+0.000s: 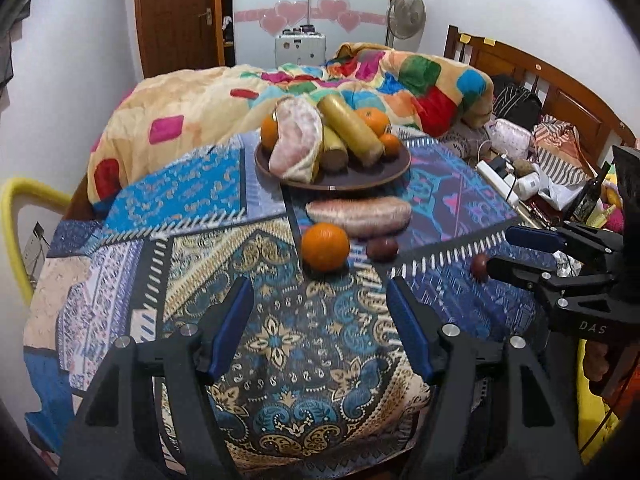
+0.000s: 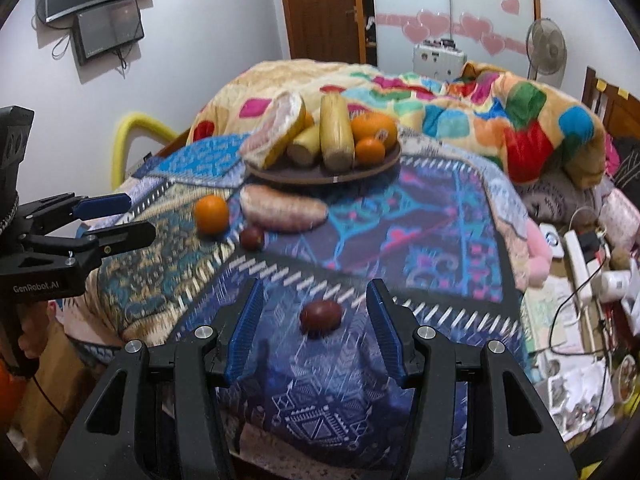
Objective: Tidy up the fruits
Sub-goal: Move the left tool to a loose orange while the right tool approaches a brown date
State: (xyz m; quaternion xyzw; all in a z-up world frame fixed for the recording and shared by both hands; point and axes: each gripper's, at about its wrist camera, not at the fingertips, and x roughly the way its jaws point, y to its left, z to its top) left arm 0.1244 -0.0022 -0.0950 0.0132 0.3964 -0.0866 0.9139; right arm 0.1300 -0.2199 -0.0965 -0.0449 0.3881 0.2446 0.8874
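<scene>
**Small dark fruit lined up between open right jaws**

The small, dark maroon, egg-shaped fruit nearest the right gripper looks light and firm, with a smooth, slightly glossy skin that could slip or roll on the cloth. My judgement is that it wants a gentle squeeze across its middle, the ribbed blue pads meeting its two long sides, low enough that it does not pop upward. It lies alone on the blue patterned tablecloth, between the spread fingers but touching neither.

The right gripper is spread wide and holds nothing. The left gripper is likewise wide and empty, hovering over bare cloth, short of the round orange citrus fruit.

A second dark maroon fruit rests just beside that orange, and behind both lies a long pinkish sweet potato, heavier and rough-skinned, best gripped near its centre. These loose pieces sit near the front edge of the dark brown round plate, which already carries a pale pink pomelo wedge, yellow corn cobs and smaller oranges, piled closely

So four pieces appear left to gather onto an already crowded plate, where a rolling fruit may not settle easily
</scene>
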